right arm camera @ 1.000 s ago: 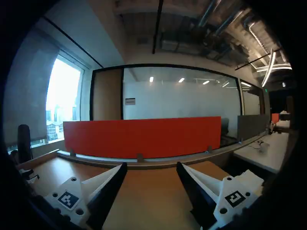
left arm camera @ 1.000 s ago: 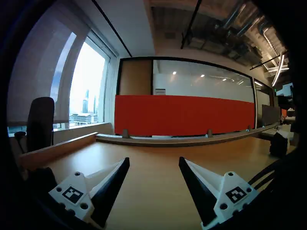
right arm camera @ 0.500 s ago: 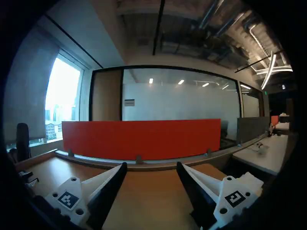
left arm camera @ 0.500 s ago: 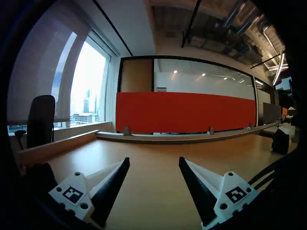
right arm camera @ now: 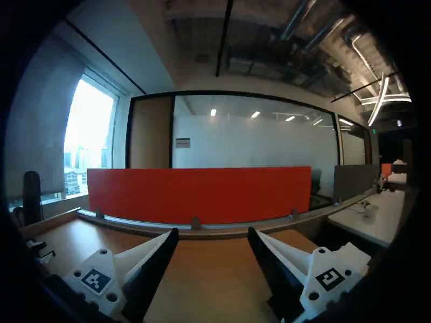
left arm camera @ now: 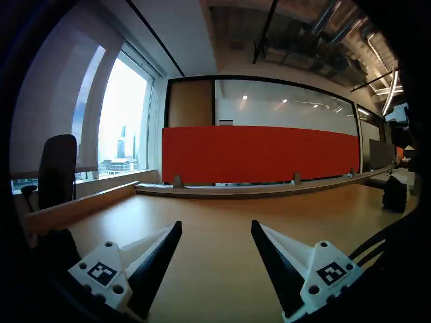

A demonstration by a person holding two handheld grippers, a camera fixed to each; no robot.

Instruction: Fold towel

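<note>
Fingers point(left arm camera: 156, 258) of the left gripper point(left arm camera: 215, 223) stand spread wide with nothing between them, held low over the bare wooden counter point(left arm camera: 215, 207) and facing the red partition point(left arm camera: 258, 153). A chair point(left arm camera: 56, 167) sits well to the left of that partition and a dark object point(left arm camera: 395, 194) rests off to its right. The right gripper point(right arm camera: 212, 230) is likewise spread and empty, also aimed at the red partition. Where the towel lies I cannot tell from here. I'd worry most about a blind descent. With both grippers looking level at the partition rather than down, the fingertips could jab the counter, or pinch mismatched corners and skew the fold.
</note>
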